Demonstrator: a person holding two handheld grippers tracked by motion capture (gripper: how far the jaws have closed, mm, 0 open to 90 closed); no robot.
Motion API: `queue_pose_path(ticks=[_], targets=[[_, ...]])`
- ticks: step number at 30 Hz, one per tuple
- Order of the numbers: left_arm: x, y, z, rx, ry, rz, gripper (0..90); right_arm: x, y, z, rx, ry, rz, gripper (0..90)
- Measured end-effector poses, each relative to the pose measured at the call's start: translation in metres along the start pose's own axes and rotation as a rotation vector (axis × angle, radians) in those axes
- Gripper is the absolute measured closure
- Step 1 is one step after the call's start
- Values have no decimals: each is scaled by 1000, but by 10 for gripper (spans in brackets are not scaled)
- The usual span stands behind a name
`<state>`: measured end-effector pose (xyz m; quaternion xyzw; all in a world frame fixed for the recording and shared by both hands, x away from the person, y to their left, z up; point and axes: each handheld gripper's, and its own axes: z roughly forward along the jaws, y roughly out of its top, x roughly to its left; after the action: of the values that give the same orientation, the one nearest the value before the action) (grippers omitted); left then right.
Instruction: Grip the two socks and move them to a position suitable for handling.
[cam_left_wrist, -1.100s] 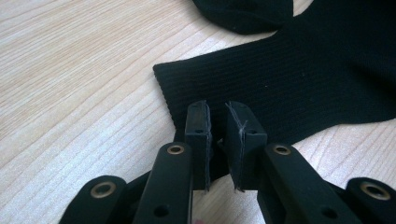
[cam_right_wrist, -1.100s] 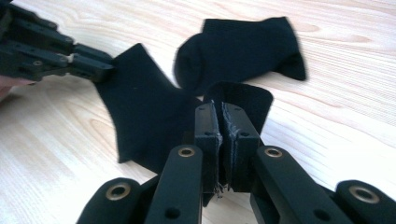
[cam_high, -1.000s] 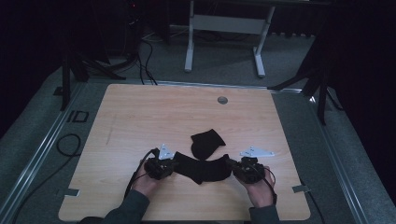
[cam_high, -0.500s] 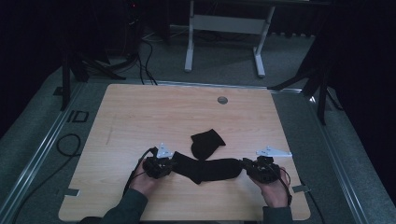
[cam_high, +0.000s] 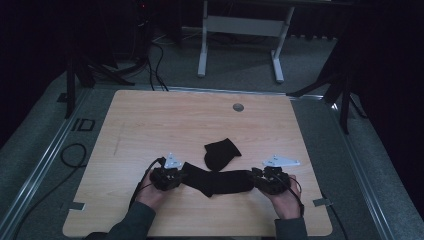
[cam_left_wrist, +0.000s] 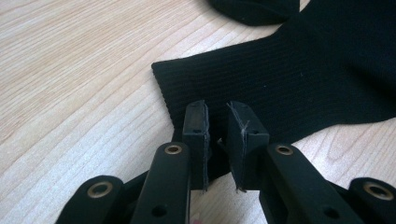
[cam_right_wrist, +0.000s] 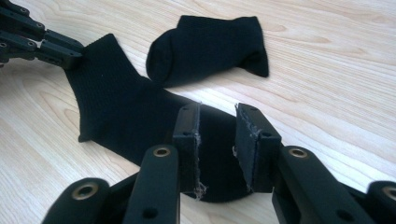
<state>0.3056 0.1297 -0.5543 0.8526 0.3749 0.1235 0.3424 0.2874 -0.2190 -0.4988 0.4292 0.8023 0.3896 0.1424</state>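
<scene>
High view shows a long black sock (cam_high: 220, 181) lying flat on the wooden table (cam_high: 150, 125). At the sock's left end, the left gripper (cam_high: 172, 178) pinches the cuff, jaws nearly closed. At its right end, the right gripper (cam_high: 260, 181) has just been opening; the toe lies loose between its jaws. Just behind the long sock sits a folded sock (cam_high: 220, 153).

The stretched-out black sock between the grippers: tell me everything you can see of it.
The black sock is ribbed knit, lying flat along the table's near edge. The left hand-held gripper pinches its cuff edge; the right hand-held gripper has just been opening, its jaws straddling the toe end. A second, folded sock overlaps it.
</scene>
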Motion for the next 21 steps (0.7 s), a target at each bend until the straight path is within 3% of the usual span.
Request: queue_pose_path(ticks=[10, 21], targets=[[2, -1, 0, -6, -18, -16, 765, 15, 15, 19, 3, 11, -59, 641], [1, -1, 0, -6, -15, -12, 758, 33, 15, 33, 28, 44, -90, 633]])
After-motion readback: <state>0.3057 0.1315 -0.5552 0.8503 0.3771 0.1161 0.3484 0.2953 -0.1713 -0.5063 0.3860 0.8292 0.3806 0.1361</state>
